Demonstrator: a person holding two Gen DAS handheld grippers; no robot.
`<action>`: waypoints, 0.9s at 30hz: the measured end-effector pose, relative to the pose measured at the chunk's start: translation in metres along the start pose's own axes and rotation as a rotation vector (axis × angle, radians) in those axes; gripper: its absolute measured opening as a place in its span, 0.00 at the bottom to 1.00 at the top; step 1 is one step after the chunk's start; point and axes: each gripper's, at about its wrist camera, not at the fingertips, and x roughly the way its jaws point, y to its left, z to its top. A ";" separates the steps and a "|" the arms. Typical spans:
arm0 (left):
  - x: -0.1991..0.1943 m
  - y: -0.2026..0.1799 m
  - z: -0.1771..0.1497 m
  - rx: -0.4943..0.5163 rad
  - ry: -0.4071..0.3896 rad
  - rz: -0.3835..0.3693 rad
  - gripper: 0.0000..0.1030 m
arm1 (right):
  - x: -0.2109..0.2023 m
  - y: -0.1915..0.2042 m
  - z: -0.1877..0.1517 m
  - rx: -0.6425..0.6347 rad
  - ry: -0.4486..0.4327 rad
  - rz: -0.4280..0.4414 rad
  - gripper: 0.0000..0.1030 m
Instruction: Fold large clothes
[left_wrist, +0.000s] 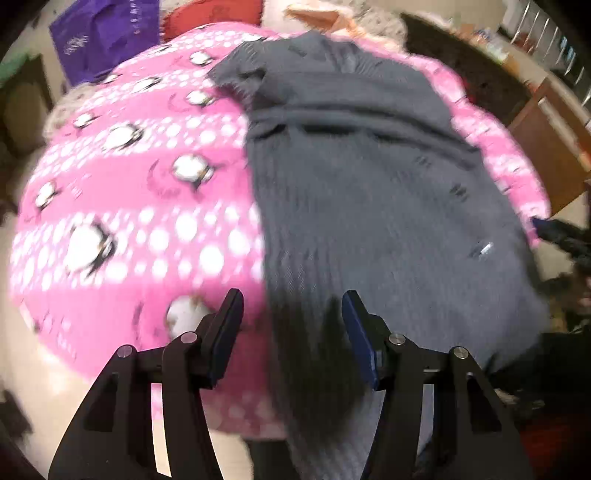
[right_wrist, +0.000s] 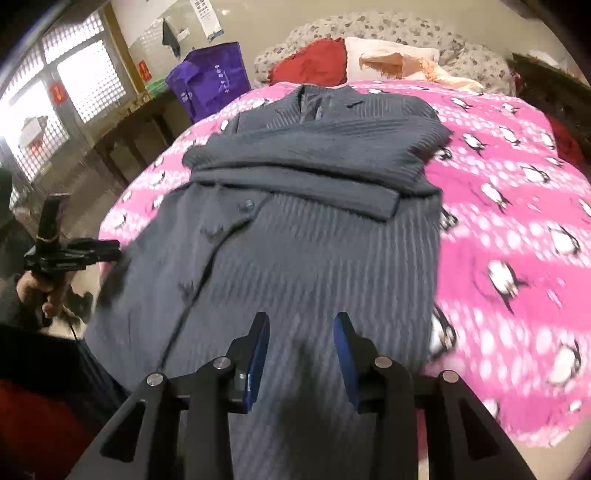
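Lying flat on the pink penguin-print blanket (right_wrist: 517, 184), the grey ribbed cardigan (right_wrist: 314, 258) has its sleeves folded across the chest as a band, which narrows it to a long rectangle, probably so the hem can be brought up next. Its collar points toward the pillows (right_wrist: 388, 59) at the head of the bed, and its hem hangs near the bed's edge, close to the person, within easy reach of both tools. The right gripper (right_wrist: 301, 354) hovers over the lower body of the garment with its jaws spread and no cloth between them. The left gripper (left_wrist: 291, 332) sits over the cardigan's side edge where it meets the blanket, jaws likewise apart and empty. Both seem placed to take the hem corners. A purple bag (right_wrist: 214, 81) stands beside the bed.
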 end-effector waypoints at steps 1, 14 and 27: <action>0.005 -0.001 -0.003 -0.021 0.020 0.033 0.53 | 0.000 0.000 -0.006 -0.004 -0.007 -0.028 0.33; 0.022 -0.021 -0.011 -0.165 -0.007 0.182 0.67 | 0.028 0.011 -0.030 0.002 -0.001 -0.051 0.63; 0.020 -0.015 -0.014 -0.142 -0.028 0.138 0.69 | 0.020 -0.002 -0.040 0.074 0.012 -0.092 0.99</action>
